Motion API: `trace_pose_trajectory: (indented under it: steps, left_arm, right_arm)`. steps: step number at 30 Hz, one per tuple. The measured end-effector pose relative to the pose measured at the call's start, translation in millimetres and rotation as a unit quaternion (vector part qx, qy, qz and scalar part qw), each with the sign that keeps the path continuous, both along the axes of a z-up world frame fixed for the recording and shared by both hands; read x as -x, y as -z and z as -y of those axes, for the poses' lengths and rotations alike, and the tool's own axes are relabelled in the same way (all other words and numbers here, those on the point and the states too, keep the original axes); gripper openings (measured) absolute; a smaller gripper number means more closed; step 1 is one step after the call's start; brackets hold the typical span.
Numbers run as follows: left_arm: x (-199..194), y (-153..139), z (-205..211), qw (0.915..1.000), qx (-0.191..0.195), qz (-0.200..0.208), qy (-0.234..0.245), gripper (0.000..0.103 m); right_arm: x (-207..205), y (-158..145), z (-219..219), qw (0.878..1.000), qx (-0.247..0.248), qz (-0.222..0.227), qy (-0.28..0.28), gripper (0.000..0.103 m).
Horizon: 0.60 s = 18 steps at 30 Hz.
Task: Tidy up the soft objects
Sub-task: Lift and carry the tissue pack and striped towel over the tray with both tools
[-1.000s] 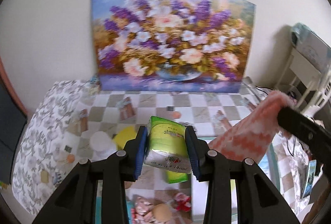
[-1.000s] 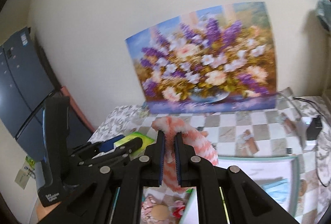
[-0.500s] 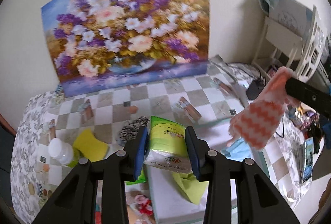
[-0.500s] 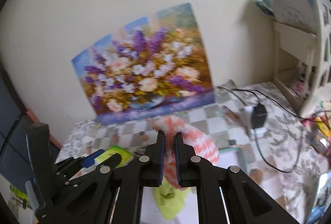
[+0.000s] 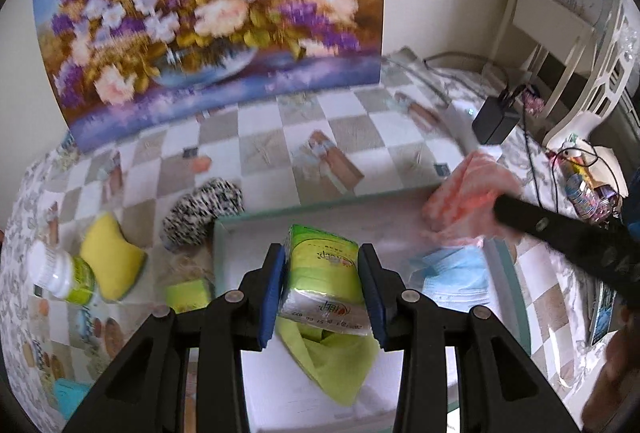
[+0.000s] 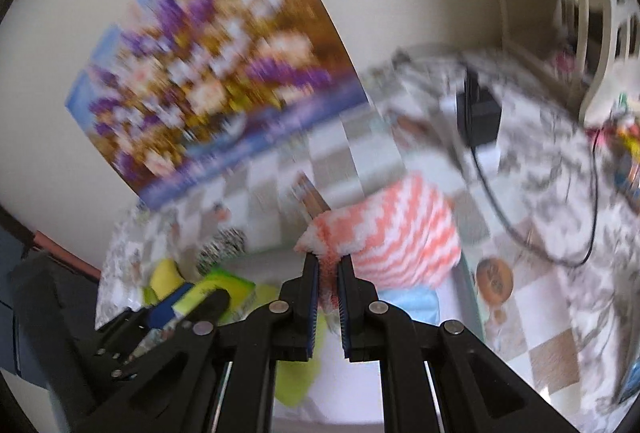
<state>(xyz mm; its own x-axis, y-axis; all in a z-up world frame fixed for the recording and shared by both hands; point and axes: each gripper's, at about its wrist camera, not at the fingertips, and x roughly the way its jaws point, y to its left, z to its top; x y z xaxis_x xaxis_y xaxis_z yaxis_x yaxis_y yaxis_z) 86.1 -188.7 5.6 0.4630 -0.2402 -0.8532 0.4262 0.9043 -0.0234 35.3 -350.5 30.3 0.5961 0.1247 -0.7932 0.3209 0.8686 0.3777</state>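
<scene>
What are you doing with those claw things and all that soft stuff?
A person is tidying soft things into a tray with a claw in each hand. The left claw grips a green tissue pack above the tray. The right claw pinches a fuzzy pink-and-white cloth over the tray's far corner. A blue face mask and a lime cloth already lie inside. A yellow sponge and a spotted cloth sit outside it.

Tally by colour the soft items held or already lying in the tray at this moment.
Green: 2, tissue pack and cloth
Pink-and-white: 1, towel
Blue: 1, face masks
Total: 4
</scene>
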Motion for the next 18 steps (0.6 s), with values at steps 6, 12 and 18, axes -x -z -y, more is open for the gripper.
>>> trace_pose_trajectory:
  steps: [6,12,18]
  left_arm:
    - [-4.2,27.4,8.3,0.9997,-0.008,-0.024,-0.002,0.039]
    - [-4.9,51.7,15.3,0.9984,-0.030,-0.048,0.002,0.039]
    - [-3.9,59.9,17.0,0.9976,-0.039,-0.058,0.003,0.039]
  right_arm:
    - [-12.3,48.1,-8.4,0.998,-0.010,-0.067,-0.019,0.010]
    - [-13.6,76.9,-16.6,0.993,-0.010,-0.117,-0.029,0.010]
    - [-16.6,91.0,-23.5,0.988,0.005,-0.152,-0.035,0.014]
